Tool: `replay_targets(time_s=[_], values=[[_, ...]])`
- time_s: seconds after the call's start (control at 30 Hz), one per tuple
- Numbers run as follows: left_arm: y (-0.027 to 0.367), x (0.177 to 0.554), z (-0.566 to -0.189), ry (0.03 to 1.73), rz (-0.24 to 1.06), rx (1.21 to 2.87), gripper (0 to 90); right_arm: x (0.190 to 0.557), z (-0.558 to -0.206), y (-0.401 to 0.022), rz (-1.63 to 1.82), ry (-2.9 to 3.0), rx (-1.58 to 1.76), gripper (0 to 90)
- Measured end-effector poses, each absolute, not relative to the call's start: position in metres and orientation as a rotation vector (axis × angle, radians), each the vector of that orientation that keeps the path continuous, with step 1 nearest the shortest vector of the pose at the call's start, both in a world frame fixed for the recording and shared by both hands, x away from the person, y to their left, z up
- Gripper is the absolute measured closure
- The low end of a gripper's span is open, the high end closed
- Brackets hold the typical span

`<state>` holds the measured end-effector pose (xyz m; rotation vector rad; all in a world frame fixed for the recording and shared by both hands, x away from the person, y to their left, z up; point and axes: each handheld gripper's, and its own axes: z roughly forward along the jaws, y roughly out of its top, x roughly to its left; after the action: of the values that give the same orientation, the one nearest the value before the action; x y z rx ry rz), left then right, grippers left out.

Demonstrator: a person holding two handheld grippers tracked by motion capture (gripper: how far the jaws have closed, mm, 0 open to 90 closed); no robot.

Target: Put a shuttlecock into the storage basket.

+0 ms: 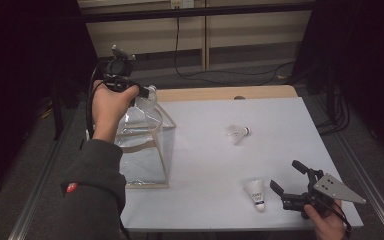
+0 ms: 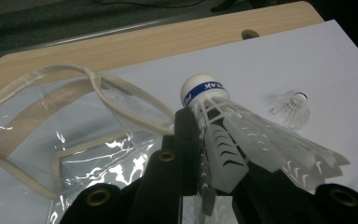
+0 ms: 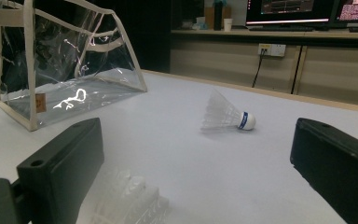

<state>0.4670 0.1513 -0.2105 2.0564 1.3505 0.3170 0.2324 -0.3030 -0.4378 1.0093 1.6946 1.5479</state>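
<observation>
My left arm wears a dark grey sleeve (image 1: 92,190) with a small red badge (image 1: 71,187) near the cuff. Both claws are matte black, with brass-ringed screw holes (clearest on the left claw (image 2: 214,140)); the right claw (image 1: 289,179) carries a grey three-cornered plate (image 1: 337,188) and a black cable.

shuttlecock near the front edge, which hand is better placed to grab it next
Right. The right gripper sits open just beside that shuttlecock, while the left gripper is far off over the clear bag, shut on another shuttlecock.
</observation>
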Motion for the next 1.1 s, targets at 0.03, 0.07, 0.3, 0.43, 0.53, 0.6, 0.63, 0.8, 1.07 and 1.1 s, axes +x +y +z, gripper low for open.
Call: replay_targets(time_s=[0.03, 0.07, 0.3, 0.43, 0.53, 0.6, 0.63, 0.8, 1.07, 1.1], values=[[0.153, 0.467, -0.210, 1.352, 0.320, 2.059, 84.5, 0.232, -0.438, -0.303, 1.548, 1.693, 1.008, 2.4], [0.154, 0.467, -0.210, 1.357, 0.321, 2.051, 84.5, 0.232, -0.438, -0.303, 1.546, 1.694, 1.010, 2.4], [0.163, 0.467, -0.211, 1.375, 0.329, 2.039, 84.5, 0.232, -0.438, -0.303, 1.546, 1.695, 1.006, 2.4], [0.168, 0.467, -0.211, 1.383, 0.332, 2.032, 84.4, 0.232, -0.438, -0.303, 1.545, 1.695, 1.008, 2.4], [0.172, 0.467, -0.212, 1.393, 0.332, 2.024, 84.4, 0.232, -0.438, -0.303, 1.545, 1.695, 1.008, 2.4], [0.174, 0.467, -0.213, 1.400, 0.335, 2.020, 84.4, 0.232, -0.438, -0.303, 1.546, 1.695, 1.007, 2.4], [0.175, 0.467, -0.213, 1.400, 0.336, 2.020, 84.3, 0.232, -0.438, -0.303, 1.545, 1.695, 1.007, 2.4], [0.179, 0.467, -0.214, 1.411, 0.337, 2.016, 84.2, 0.232, -0.438, -0.303, 1.545, 1.696, 1.006, 2.4], [0.183, 0.467, -0.216, 1.421, 0.340, 2.016, 84.1, 0.232, -0.438, -0.303, 1.546, 1.700, 1.007, 2.4], [0.183, 0.467, -0.216, 1.422, 0.340, 2.017, 84.1, 0.232, -0.438, -0.303, 1.547, 1.699, 1.005, 2.4]])
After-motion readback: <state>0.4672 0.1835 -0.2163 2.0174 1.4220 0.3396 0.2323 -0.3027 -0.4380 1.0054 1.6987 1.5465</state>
